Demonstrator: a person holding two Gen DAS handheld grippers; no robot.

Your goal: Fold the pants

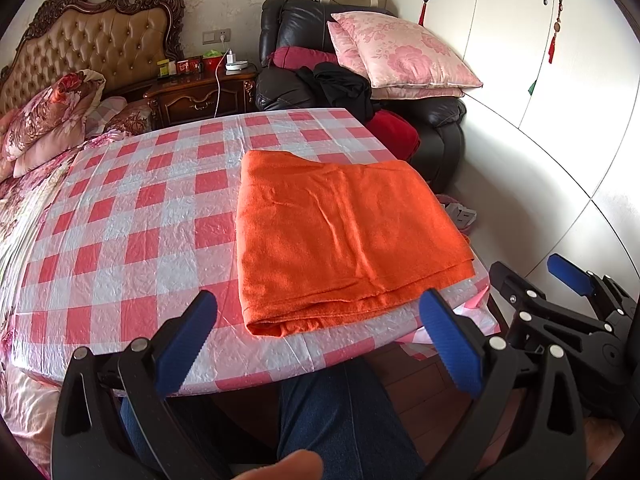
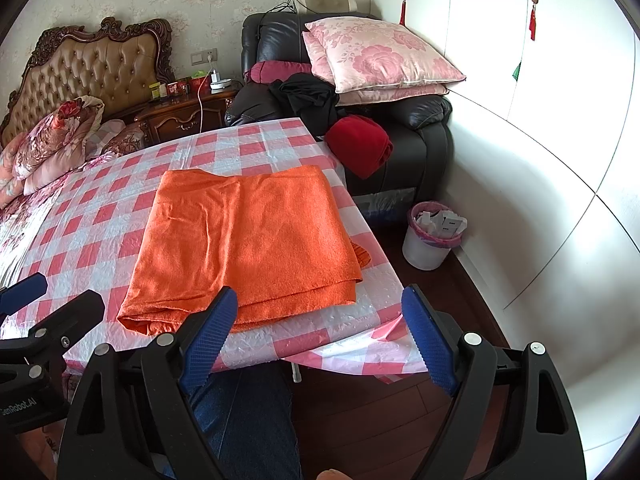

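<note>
orange pants (image 1: 344,236) lie on the checked counter (image 1: 132,216) toward its right edge, folded into a flat, layered rectangle, fold nearest the person. left gripper (image 1: 316,340) hovers short of the near hem, jaws spread wide, empty. right gripper (image 2: 320,340) likewise released, holding nothing, just off the counter's near corner. task looks mostly done; a further fold may remain, hard to say. only legible writing: mirrored "genrobot.ai", probably, on the left gripper's body in the right wrist view.
</note>
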